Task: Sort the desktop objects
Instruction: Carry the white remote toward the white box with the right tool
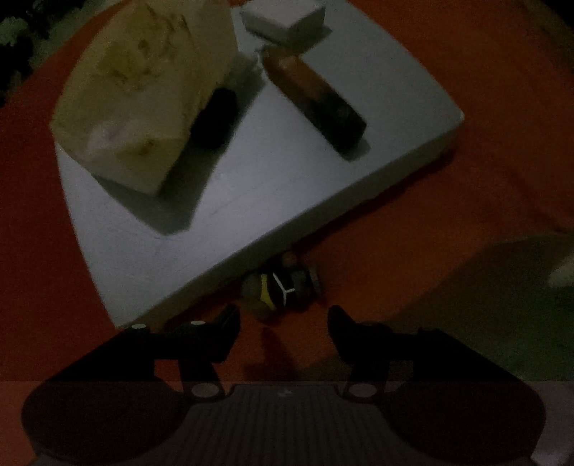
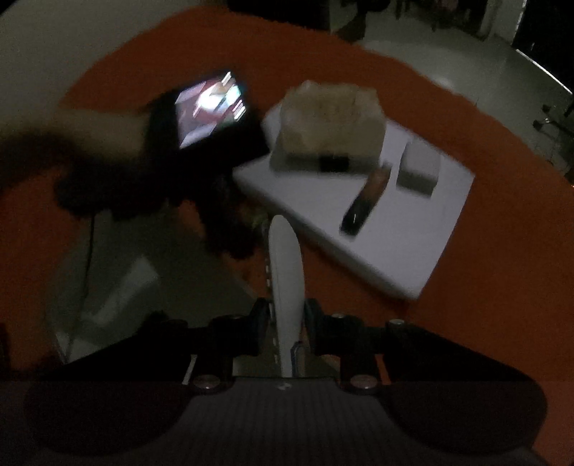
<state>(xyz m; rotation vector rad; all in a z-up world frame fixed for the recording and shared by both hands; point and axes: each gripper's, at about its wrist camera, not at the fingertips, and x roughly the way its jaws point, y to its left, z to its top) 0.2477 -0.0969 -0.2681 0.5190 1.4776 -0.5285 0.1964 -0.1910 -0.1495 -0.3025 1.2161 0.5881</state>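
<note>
A white tray (image 1: pixel 287 172) lies on the orange tabletop. On it stand a pale tissue pack (image 1: pixel 143 93), a brown-and-black stick-shaped object (image 1: pixel 315 96), a small black object (image 1: pixel 215 118) and a white box (image 1: pixel 287 18). A small dark object with yellow and white marks (image 1: pixel 280 286) lies on the cloth at the tray's near edge. My left gripper (image 1: pixel 283 322) is open, just short of that object. My right gripper (image 2: pixel 285 322) is shut on a white flat oblong object (image 2: pixel 285 272), held above the table edge near the tray (image 2: pixel 412 233).
In the right wrist view the left hand-held gripper with its lit screen (image 2: pixel 208 107) is to the left of the tray. The orange cloth (image 2: pixel 484 251) ends near my right gripper, with grey floor (image 2: pixel 125 286) beyond. The scene is dim.
</note>
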